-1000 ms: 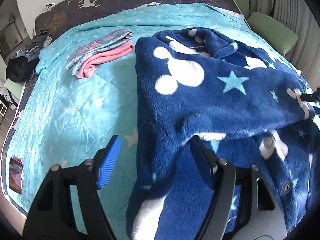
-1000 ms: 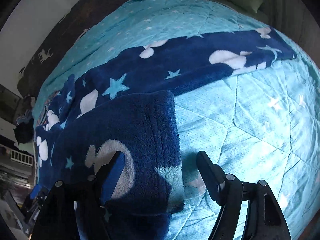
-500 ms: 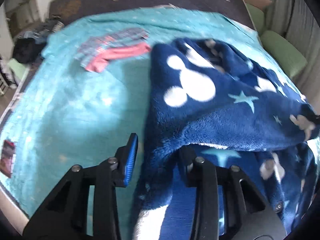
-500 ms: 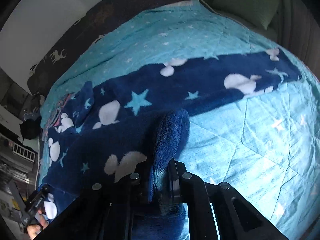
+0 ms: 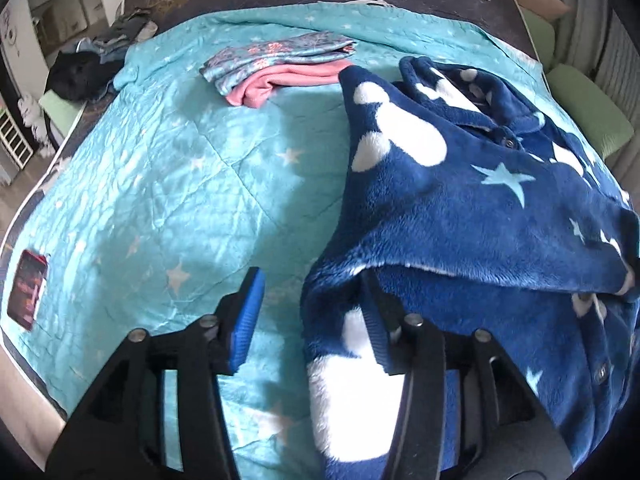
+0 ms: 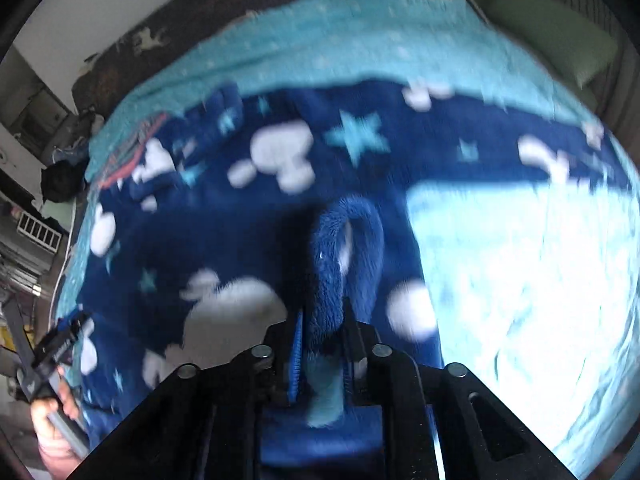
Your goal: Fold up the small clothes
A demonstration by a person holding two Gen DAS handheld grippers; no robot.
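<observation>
A navy fleece garment (image 5: 460,208) with white blobs and pale stars lies partly folded on the turquoise quilt (image 5: 168,184). My left gripper (image 5: 311,280) stands at its near left edge. Its right finger (image 5: 380,332) is tucked under the upper fleece layer, and its blue left pad (image 5: 248,316) hangs free over the quilt. The jaws are opening and do not press the cloth. In the blurred right wrist view my right gripper (image 6: 322,312) pinches a raised fold of the same fleece (image 6: 344,240). Its jaws are starting to open with the fold still between the pads.
A folded stack of patterned and pink clothes (image 5: 280,60) lies at the far side of the bed. A dark red flat object (image 5: 27,288) rests near the left edge. Green cushions (image 5: 588,116) line the right side. A hand (image 6: 52,412) holds the other gripper at lower left.
My right gripper shut on the fleece edge and carried the fold up and across over the garment. My left gripper narrowed, then widened again, shifting along the garment's left edge.
</observation>
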